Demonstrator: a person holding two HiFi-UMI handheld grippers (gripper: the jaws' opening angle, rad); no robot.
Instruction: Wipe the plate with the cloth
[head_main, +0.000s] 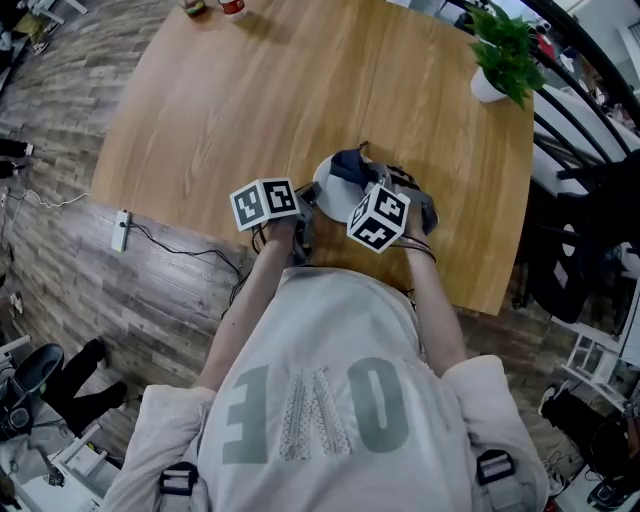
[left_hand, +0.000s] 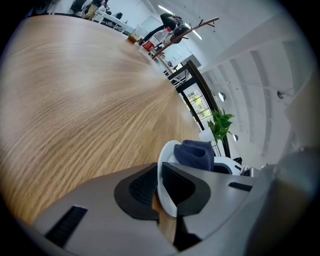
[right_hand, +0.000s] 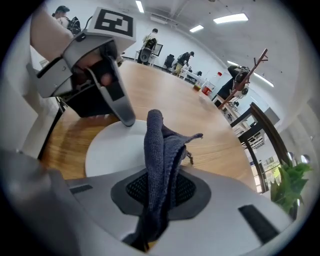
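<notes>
Both jaws clamped, left gripper (left_hand: 161, 189) on plate (right_hand: 107, 150) rim, right gripper (right_hand: 159, 197) on upright cloth (right_hand: 160, 145)

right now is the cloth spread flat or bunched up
Bunched: the cloth stands in upright folds, pinched in the shut right gripper over the plate.

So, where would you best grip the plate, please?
Take the plate by its thin rim, edge-on from the left, where the left hand-held gripper pinches it: it is shallow, so only the rim fits the jaws, and the cloth sits on the other side.
</notes>
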